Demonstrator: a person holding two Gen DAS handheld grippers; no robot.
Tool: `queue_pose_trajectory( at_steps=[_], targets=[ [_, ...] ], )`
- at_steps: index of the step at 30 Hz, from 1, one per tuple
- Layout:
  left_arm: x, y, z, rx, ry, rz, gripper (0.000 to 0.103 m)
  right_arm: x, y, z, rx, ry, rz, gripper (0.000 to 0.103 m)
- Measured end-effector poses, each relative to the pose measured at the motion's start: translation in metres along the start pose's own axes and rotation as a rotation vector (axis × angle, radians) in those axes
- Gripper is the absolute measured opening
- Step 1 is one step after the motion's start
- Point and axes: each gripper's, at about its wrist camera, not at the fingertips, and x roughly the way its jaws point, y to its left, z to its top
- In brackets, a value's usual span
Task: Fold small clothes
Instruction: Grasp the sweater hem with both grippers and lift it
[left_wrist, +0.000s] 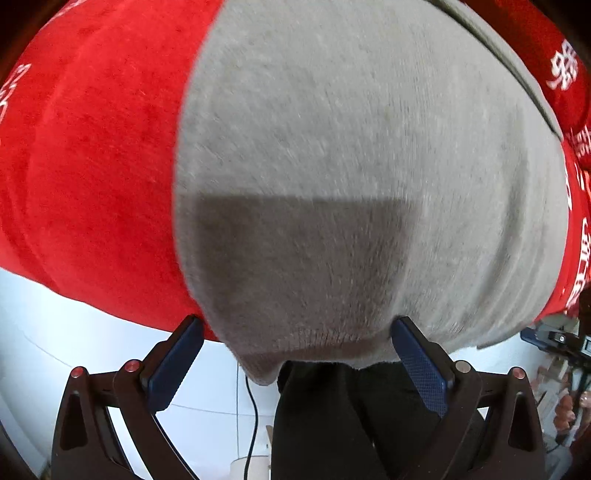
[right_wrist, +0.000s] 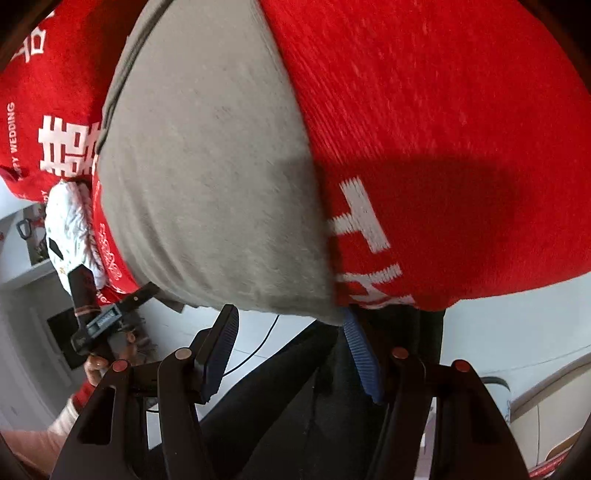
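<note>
A: Where's the cloth?

B: Grey garment (left_wrist: 332, 166) lies flat on a red cloth (left_wrist: 92, 166) over the bench, long axis approx 12 to 6 in the left view.

A: And the grippers?

B: Left hand-held gripper (left_wrist: 297, 328): jaws apart, straddling the near hem at 12. Right hand-held gripper (right_wrist: 290, 314): jaws apart, near corner between them, not clamped. Both equally near.

The left gripper (left_wrist: 295, 332) stands with its blue-padded fingers (left_wrist: 177, 365) spread, a grey knitted garment (left_wrist: 332, 147) lying between and beyond them on a red velvety cloth (left_wrist: 92, 166).
</note>
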Motion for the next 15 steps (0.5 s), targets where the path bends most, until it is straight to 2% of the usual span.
queue_pose_trajectory(
  at_steps=[5, 6, 7, 9, 10, 11, 12, 15],
  targets=[
    [-0.002, 0.005, 0.001, -0.006, -0.012, -0.024, 0.101, 0.019, -0.006, 0.002, 0.03, -0.005, 0.049, 0.065],
    [-0.004, 0.007, 0.0, -0.011, -0.015, -0.037, 0.091, 0.022, -0.007, -0.001, 0.033, -0.001, 0.062, 0.061],
    [-0.008, 0.013, 0.0, -0.016, -0.013, -0.035, 0.088, 0.024, -0.007, -0.003, 0.045, -0.002, 0.086, 0.054],
    [-0.016, 0.02, -0.002, -0.028, -0.013, -0.073, 0.061, 0.021, -0.01, -0.007, 0.092, -0.029, 0.128, 0.016],
    [-0.018, 0.019, -0.002, -0.024, -0.014, -0.088, 0.051, 0.02, -0.013, -0.008, 0.113, -0.04, 0.149, 0.016],
    [-0.022, 0.021, -0.002, -0.014, -0.014, -0.117, 0.027, 0.02, -0.012, -0.01, 0.12, -0.049, 0.168, 0.016],
    [-0.025, 0.022, -0.002, -0.004, -0.009, -0.171, 0.013, 0.016, -0.012, -0.012, 0.114, -0.054, 0.187, 0.015],
    [-0.042, 0.021, -0.002, 0.028, -0.018, -0.243, 0.013, 0.007, -0.001, -0.016, 0.097, -0.062, 0.265, 0.015]
  ],
)
